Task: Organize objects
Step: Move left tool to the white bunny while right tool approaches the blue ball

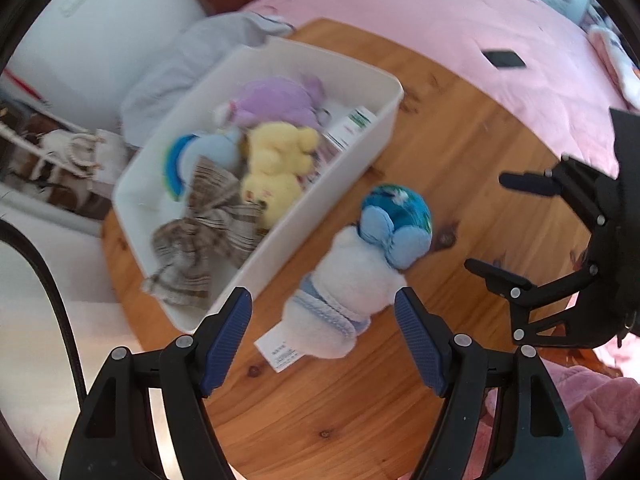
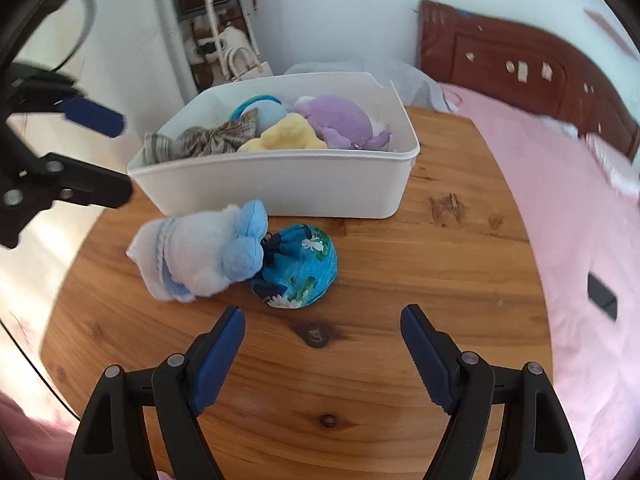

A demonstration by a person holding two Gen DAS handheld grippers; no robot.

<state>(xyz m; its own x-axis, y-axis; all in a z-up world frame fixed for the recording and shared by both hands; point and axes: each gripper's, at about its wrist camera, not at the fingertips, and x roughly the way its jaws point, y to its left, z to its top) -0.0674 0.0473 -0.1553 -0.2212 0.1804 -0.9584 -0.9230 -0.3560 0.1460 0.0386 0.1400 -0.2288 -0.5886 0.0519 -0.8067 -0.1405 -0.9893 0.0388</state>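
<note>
A white-and-light-blue plush toy [image 1: 352, 292] lies on the round wooden table [image 1: 460, 152], its feet against a small blue patterned pouch [image 1: 400, 202]. My left gripper [image 1: 324, 340] is open, its pads on either side of the plush's lower end, apart from it. My right gripper [image 2: 322, 356] is open and empty, a little short of the pouch [image 2: 304, 268] and the plush [image 2: 196, 260]. A white bin [image 2: 280, 184] behind them holds a purple plush [image 2: 344, 120], a yellow plush [image 2: 288, 136], a blue toy and a plaid bow [image 2: 204, 140]. The bin also shows in the left wrist view [image 1: 280, 236].
A pink bed [image 2: 580, 220] with a dark wooden headboard [image 2: 500, 52] borders the table; a black phone [image 2: 602, 296] lies on it. A grey cloth [image 1: 188, 64] lies behind the bin. The right gripper shows in the left wrist view [image 1: 492, 224], the left gripper in the right wrist view [image 2: 120, 156].
</note>
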